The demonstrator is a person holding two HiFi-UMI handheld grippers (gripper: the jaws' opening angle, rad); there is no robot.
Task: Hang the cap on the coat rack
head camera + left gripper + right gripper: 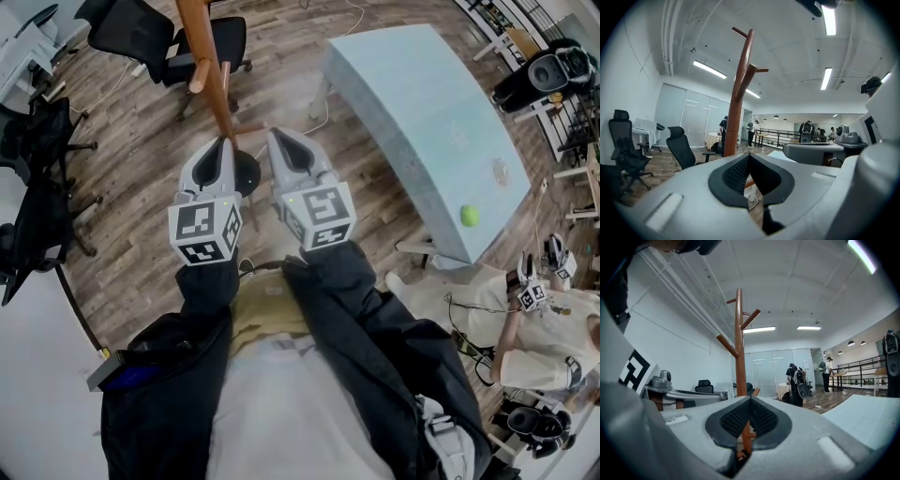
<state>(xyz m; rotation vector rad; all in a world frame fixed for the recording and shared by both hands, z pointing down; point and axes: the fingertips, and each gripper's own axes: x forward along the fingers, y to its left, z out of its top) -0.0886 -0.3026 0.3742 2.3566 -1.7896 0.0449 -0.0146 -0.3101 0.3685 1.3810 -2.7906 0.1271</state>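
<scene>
Dark sleeves [366, 309] run forward from the person's body to the two grippers, which are held side by side and close together over the wooden floor [141, 187]. Each gripper carries its cube of square markers at the back. The left gripper [225, 142] has its jaws clenched together, the ribbed black pads [736, 173] meeting at the tip with nothing between them. The right gripper [278, 136] is closed in the same way, pad against pad, and it grasps nothing. Both point at the brown wooden coat rack [211, 70], which stands just beyond their tips. In the head view its pole slants up and away from a dark round base [248, 173] seen between the two grippers. In the left gripper view the coat rack [736, 108] rises right behind the closed jaws, with short pegs branching near its top. In the right gripper view the same rack [739, 352] stands straight ahead, and every peg that can be seen is bare. To the right of the rack stands a pale blue table [412, 122] with a small green ball [469, 216] near its edge. Black office chairs [141, 33] stand farther off to the left, and people [797, 380] stand by the glass wall at the far end of the room.
</scene>
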